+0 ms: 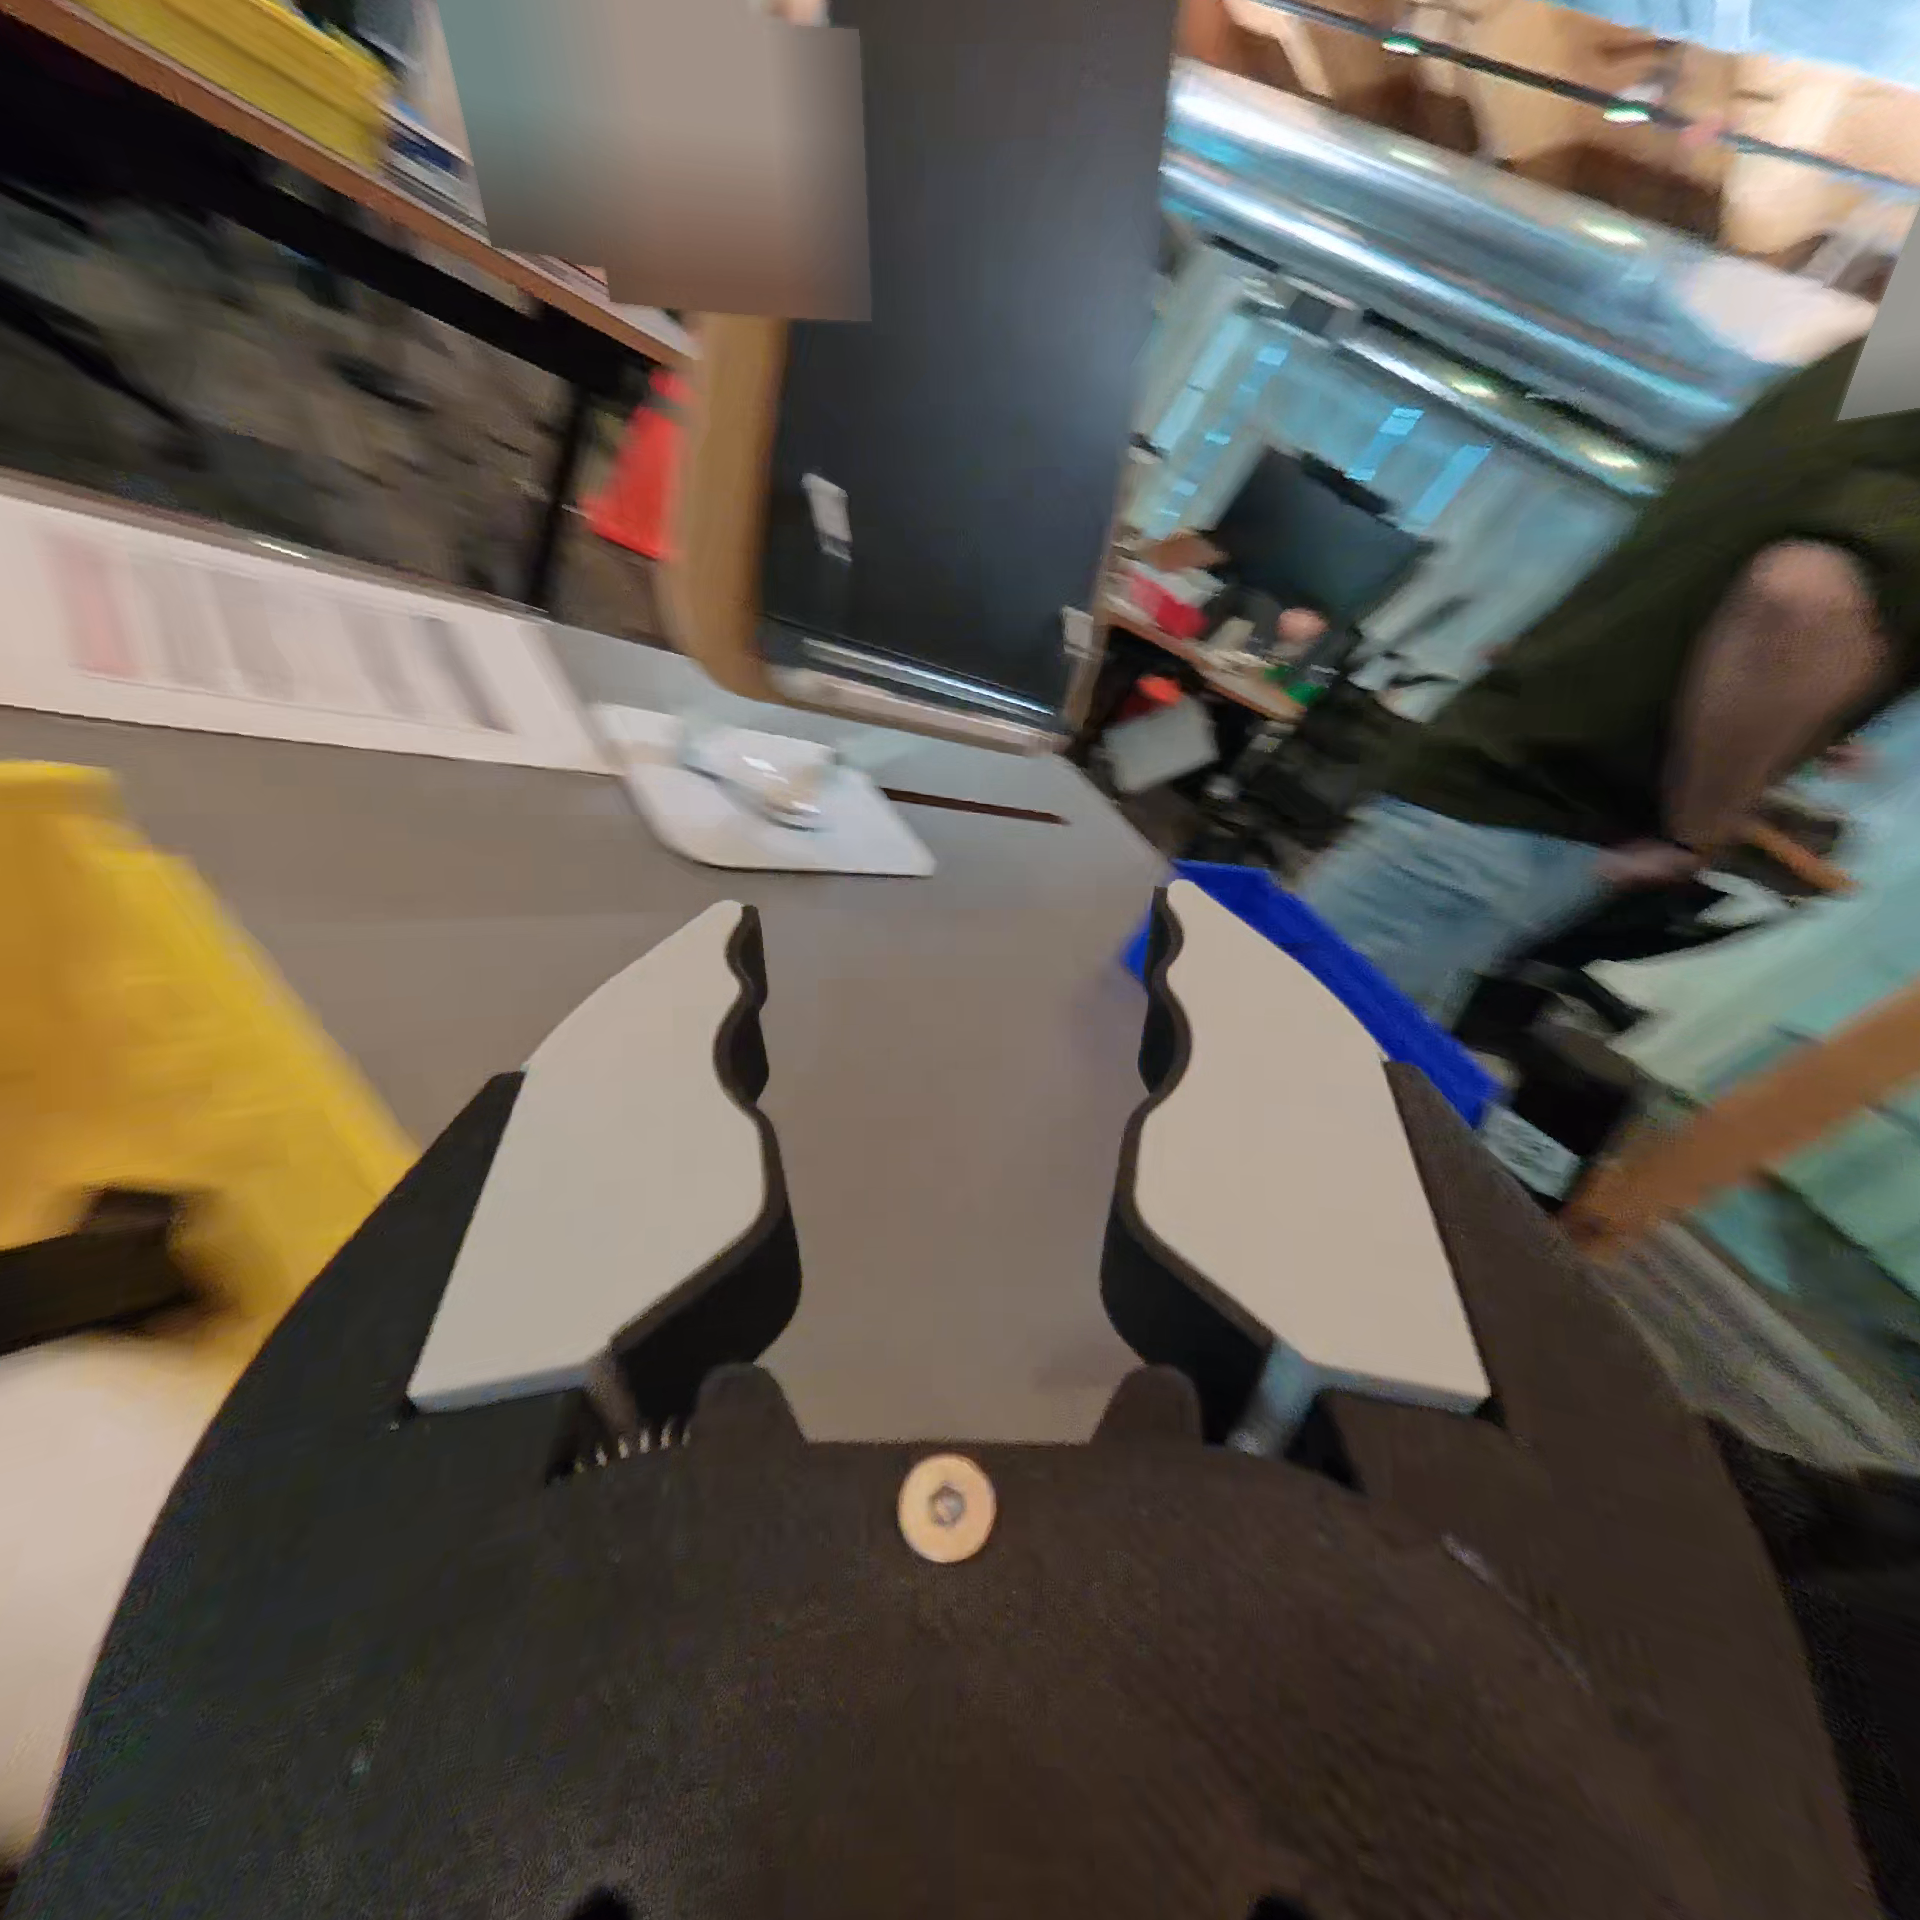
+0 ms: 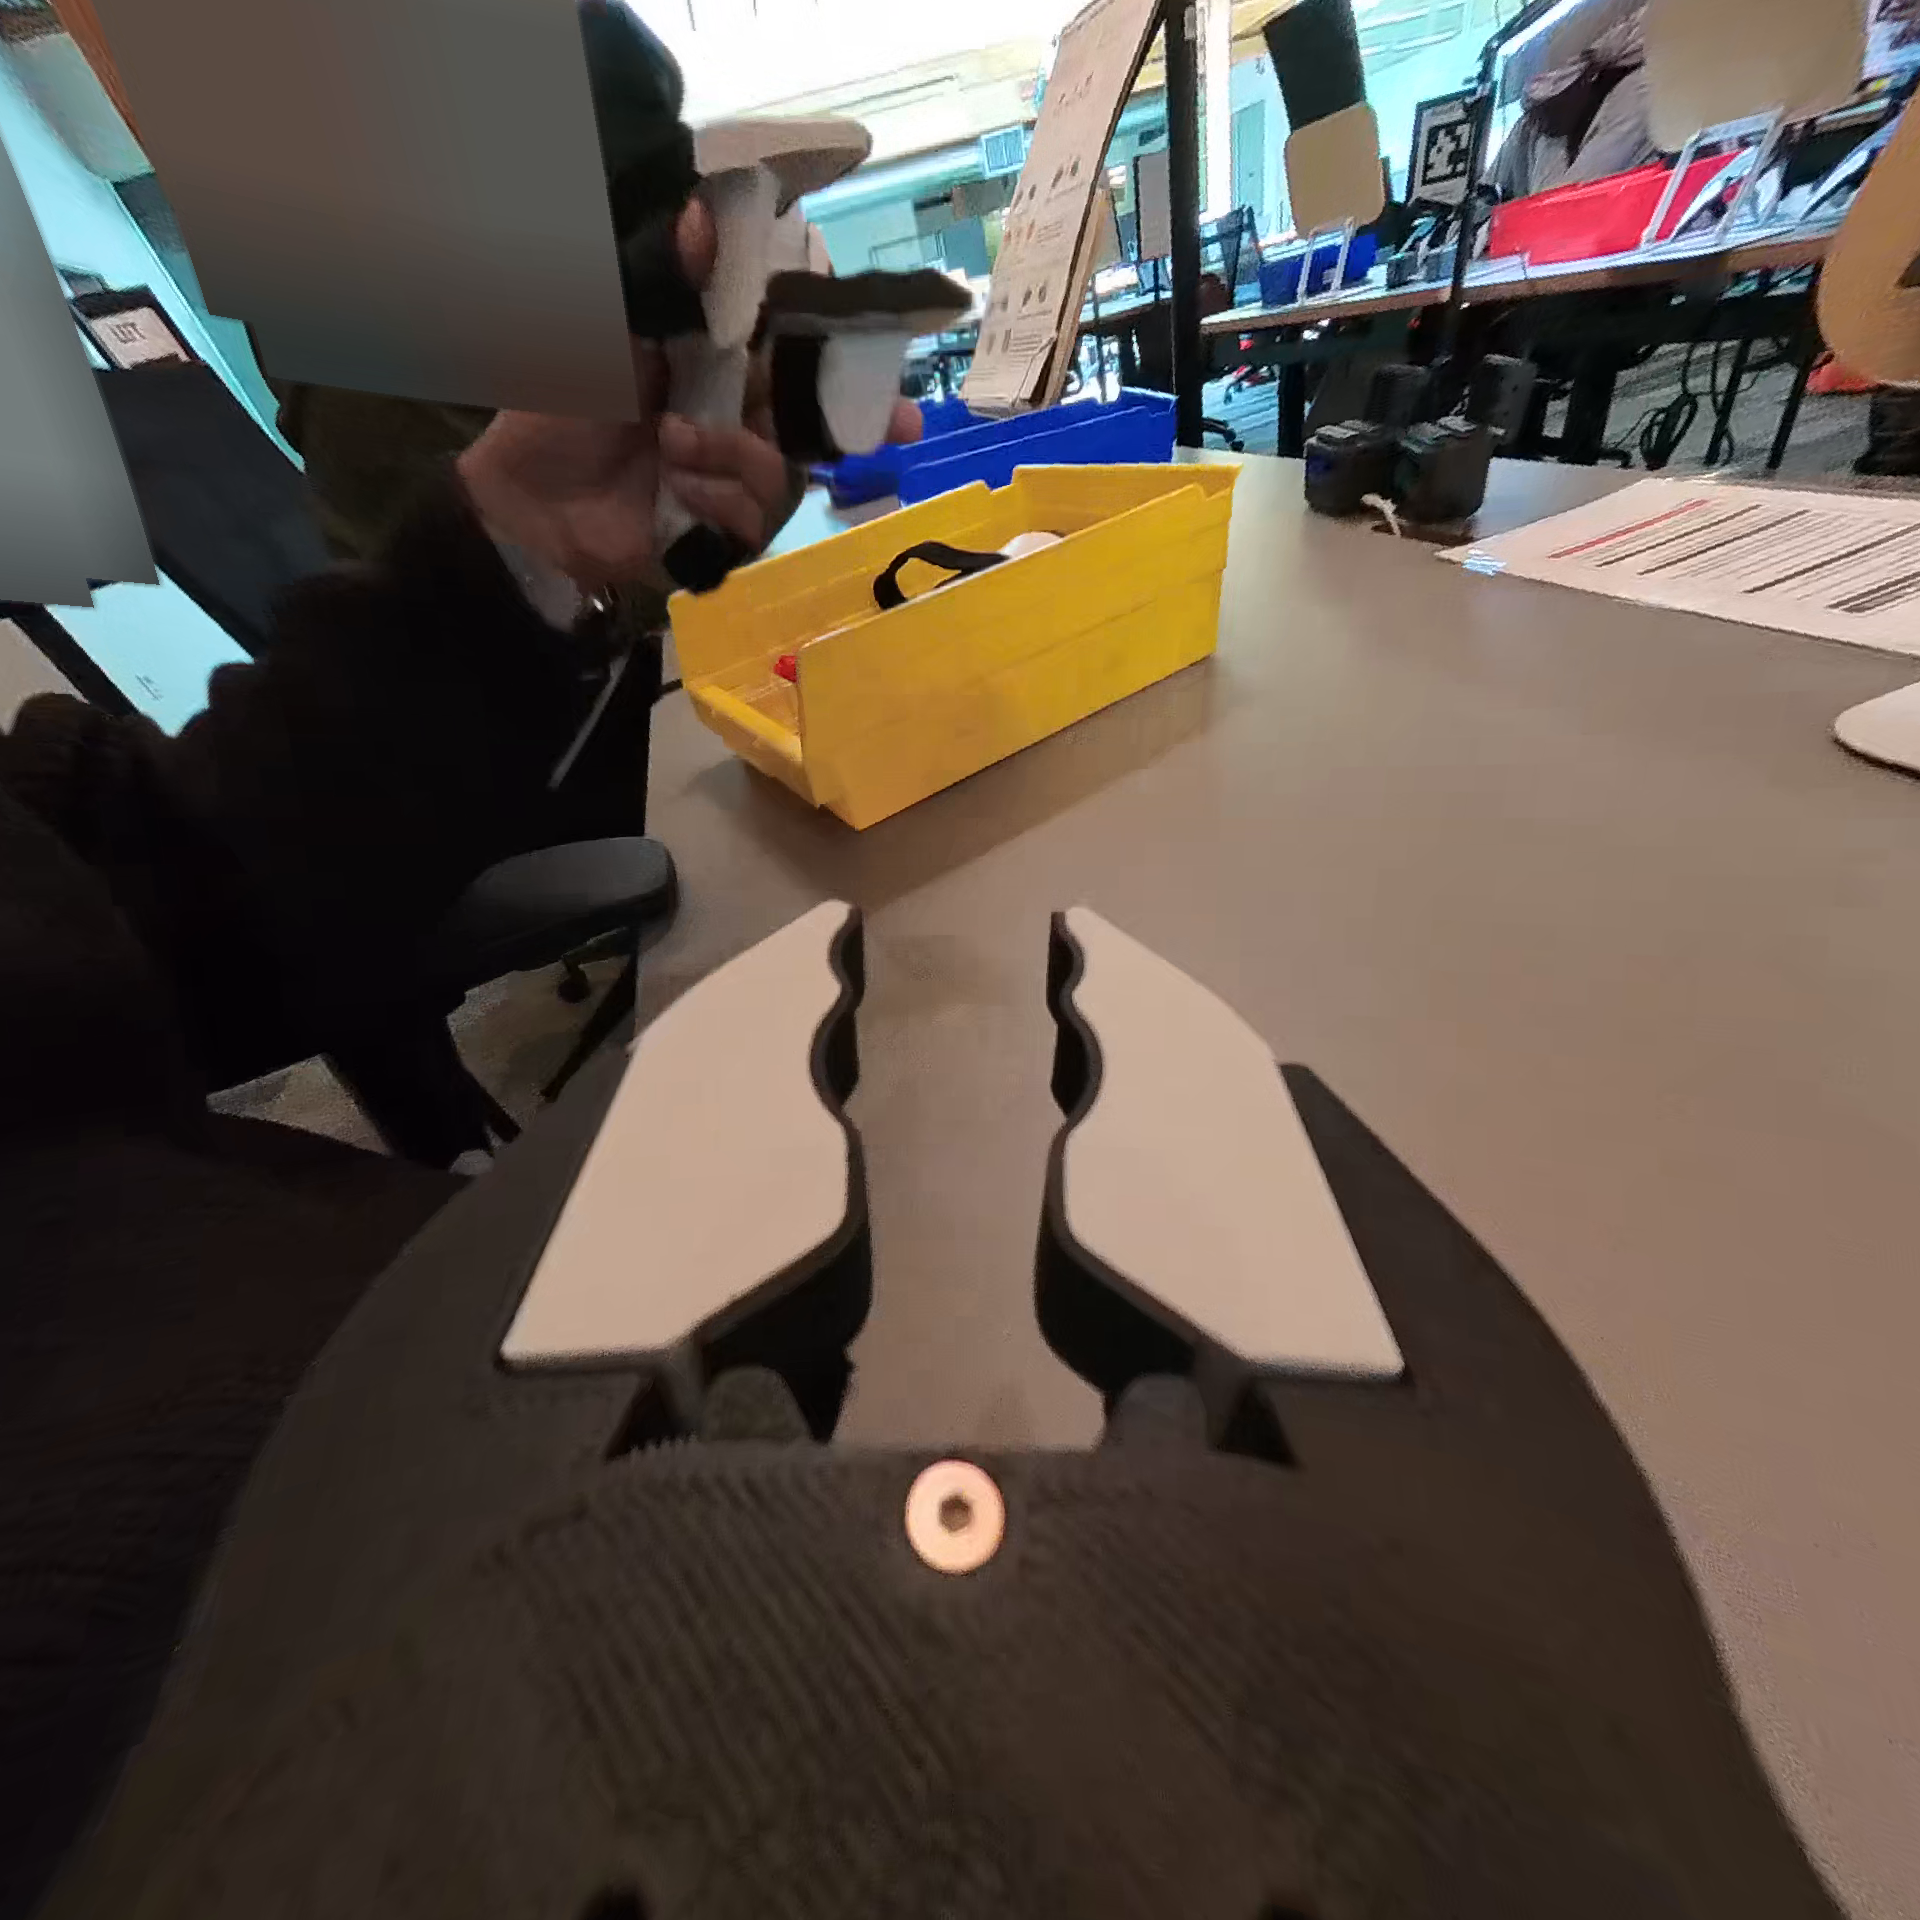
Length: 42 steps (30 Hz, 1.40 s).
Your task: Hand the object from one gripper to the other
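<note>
I judge the handover has not begun: neither claw holds anything. Taking the yellow bin as my landmark, to its left a person's hand holds my left gripper raised above the bin's near end, jaws spread and nothing between them. In the left wrist view the left gripper shows the same, released over bare grey table. Inside the bin lie a black-strapped white item and something small and red; which one is the object I cannot tell. To the bin's right, my right gripper hovers low, partly parted, empty. Next I need one claw lowered into the bin to grasp. The bin's walls crowd that reach. Behind the bin sits a blue bin; far right, printed paper.
</note>
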{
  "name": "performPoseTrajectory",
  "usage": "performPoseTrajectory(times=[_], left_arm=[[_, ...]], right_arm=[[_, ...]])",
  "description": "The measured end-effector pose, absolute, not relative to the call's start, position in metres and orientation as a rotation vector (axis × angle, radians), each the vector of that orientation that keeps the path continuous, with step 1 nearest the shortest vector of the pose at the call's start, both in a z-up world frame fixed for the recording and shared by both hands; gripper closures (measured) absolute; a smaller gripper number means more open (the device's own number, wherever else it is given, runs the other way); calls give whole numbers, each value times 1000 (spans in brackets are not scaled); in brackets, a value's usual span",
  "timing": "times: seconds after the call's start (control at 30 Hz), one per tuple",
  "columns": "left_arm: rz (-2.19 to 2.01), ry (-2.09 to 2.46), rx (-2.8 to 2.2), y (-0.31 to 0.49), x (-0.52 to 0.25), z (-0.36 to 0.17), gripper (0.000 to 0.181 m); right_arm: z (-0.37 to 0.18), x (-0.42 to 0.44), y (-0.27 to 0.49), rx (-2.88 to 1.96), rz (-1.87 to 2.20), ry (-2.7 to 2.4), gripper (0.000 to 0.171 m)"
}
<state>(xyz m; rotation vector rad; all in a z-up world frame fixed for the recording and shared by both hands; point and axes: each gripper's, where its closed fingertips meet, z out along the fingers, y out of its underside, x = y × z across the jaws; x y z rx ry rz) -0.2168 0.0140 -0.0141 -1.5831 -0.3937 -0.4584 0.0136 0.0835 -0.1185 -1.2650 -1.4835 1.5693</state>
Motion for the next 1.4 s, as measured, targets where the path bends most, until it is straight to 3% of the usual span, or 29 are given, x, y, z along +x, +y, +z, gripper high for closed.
performPoseTrajectory(times=[0.2,0.33,0.67,0.9,1.0,1.4], left_arm=[[53,-725,-1707,-84,-345,-54,105],[-114,-787,-1882,-94,-346,-104,120],[-79,-780,-2203,-80,-336,-175,119],[-98,-800,-2165,-79,-340,-175,124],[-25,-794,-2176,-85,-346,-174,156],[42,-711,-2131,-85,-345,-146,169]], right_arm=[[-130,15,91,-1256,1444,-1545,137],[-129,15,92,-1281,1487,-1522,136],[-132,14,91,-1276,1459,-1542,137],[-130,15,91,-1277,1472,-1532,137],[-132,15,90,-1275,1463,-1543,137],[-134,14,89,-1272,1444,-1560,138]])
